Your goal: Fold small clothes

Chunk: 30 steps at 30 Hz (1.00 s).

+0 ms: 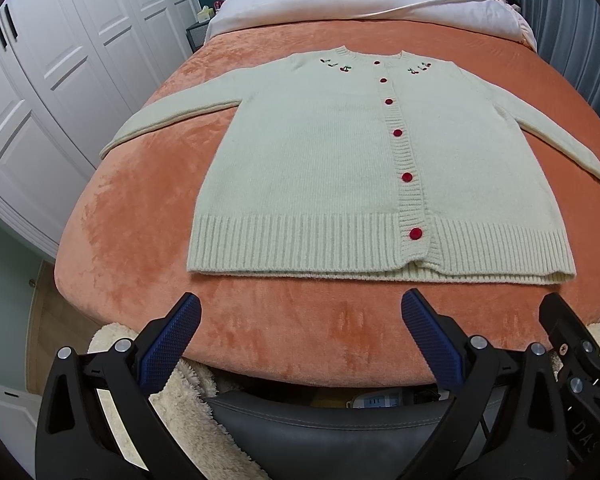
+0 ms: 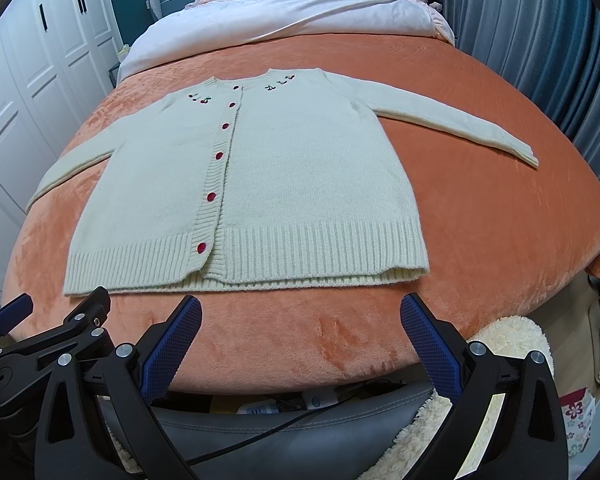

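A small cream knit cardigan (image 1: pixel 332 168) (image 2: pixel 284 176) with red buttons and cherry embroidery lies flat, front up, on the orange bed cover (image 1: pixel 260 320) (image 2: pixel 480 216). Both sleeves are spread out to the sides and its ribbed hem faces me. My left gripper (image 1: pixel 300 312) hovers open just short of the hem, near the bed's front edge, with nothing between its blue-padded fingers. My right gripper (image 2: pixel 300 312) is likewise open and empty, just before the hem. In the left wrist view the right gripper (image 1: pixel 580 340) shows at the right edge.
A white duvet (image 1: pixel 372 4) (image 2: pixel 284 12) is bunched at the head of the bed. White wardrobe doors (image 1: pixel 52 80) stand along the left, blue curtains (image 2: pixel 540 48) along the right. A dark padded seat (image 1: pixel 332 432) and a fluffy cream rug (image 2: pixel 512 340) lie below the bed's front edge.
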Tool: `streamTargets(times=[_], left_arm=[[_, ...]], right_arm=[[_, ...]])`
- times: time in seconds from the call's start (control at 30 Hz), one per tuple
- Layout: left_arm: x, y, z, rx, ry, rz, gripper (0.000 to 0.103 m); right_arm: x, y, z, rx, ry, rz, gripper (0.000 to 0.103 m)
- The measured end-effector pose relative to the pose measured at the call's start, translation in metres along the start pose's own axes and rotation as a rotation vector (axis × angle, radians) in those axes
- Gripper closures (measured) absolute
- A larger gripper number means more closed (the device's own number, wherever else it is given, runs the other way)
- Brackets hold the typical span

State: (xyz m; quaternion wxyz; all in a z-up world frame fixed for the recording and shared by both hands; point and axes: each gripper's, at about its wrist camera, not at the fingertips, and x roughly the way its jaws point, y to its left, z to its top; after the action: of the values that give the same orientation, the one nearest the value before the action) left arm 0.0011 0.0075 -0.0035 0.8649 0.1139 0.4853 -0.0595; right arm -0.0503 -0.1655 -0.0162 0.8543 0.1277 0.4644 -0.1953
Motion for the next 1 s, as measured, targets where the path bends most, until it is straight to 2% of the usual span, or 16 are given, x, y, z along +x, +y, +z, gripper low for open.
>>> streamTargets(times=[1.0], left_arm=[[0.0017,-0.0018,0.0032,-0.001,-0.001,0.008,0.005]], right_arm=[[0.0044,-0.0006,-0.0024,-0.002,0.01,0.005,0.005]])
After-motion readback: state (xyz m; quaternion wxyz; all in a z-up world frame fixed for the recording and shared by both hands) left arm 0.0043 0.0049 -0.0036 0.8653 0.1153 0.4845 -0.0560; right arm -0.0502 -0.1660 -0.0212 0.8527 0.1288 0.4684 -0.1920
